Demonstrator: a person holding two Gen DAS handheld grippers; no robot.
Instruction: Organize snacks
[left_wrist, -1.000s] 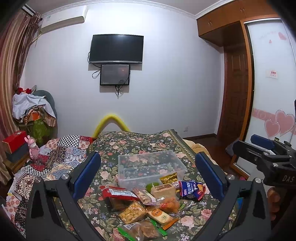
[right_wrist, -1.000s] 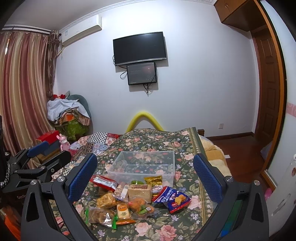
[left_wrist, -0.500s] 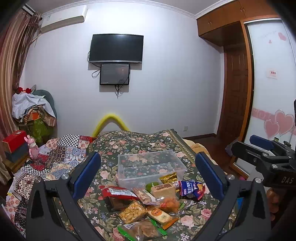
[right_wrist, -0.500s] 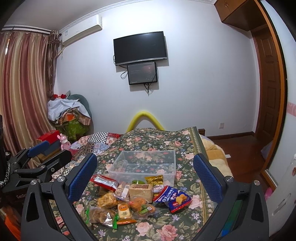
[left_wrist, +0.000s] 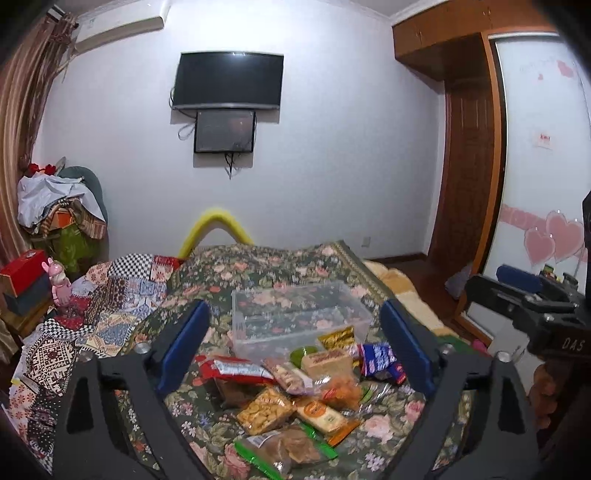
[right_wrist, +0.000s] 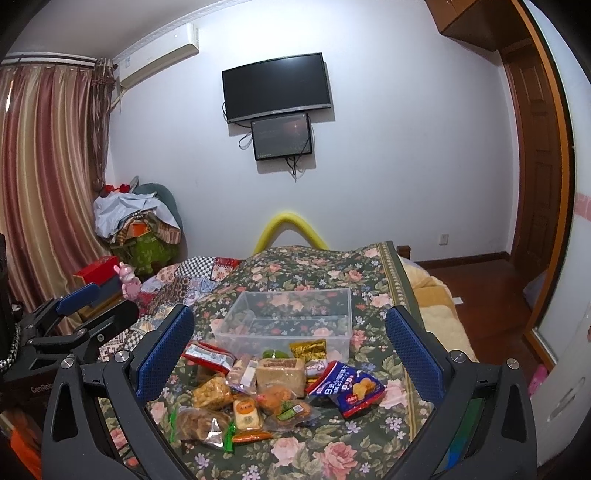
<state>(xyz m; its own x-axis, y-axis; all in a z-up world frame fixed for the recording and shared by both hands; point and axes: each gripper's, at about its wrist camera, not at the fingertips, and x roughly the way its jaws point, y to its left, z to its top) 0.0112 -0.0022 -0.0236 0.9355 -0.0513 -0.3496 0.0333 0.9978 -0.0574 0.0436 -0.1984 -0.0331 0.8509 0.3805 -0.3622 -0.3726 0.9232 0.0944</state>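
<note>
A clear plastic bin (left_wrist: 299, 317) (right_wrist: 291, 317) stands empty on the floral bedspread. In front of it lies a pile of snack packets: a red packet (left_wrist: 236, 371), a tan block (right_wrist: 281, 373), a blue chip bag (right_wrist: 347, 386), a golden pouch (right_wrist: 308, 349), cracker bags (left_wrist: 264, 410). My left gripper (left_wrist: 295, 347) is open and empty, above the pile's near side. My right gripper (right_wrist: 290, 347) is open and empty, also short of the pile. Each gripper shows at the edge of the other's view.
The floral bedspread (right_wrist: 369, 280) covers a bed; a patchwork quilt (left_wrist: 110, 295) lies on its left. A yellow foam arch (right_wrist: 291, 229) rises behind the bed. Cluttered boxes and clothes (right_wrist: 136, 229) stand at left, wardrobe doors (left_wrist: 535, 166) at right.
The left wrist view has shifted slightly and blurred, so the left gripper moves a little. The right gripper and the snacks hold still.
</note>
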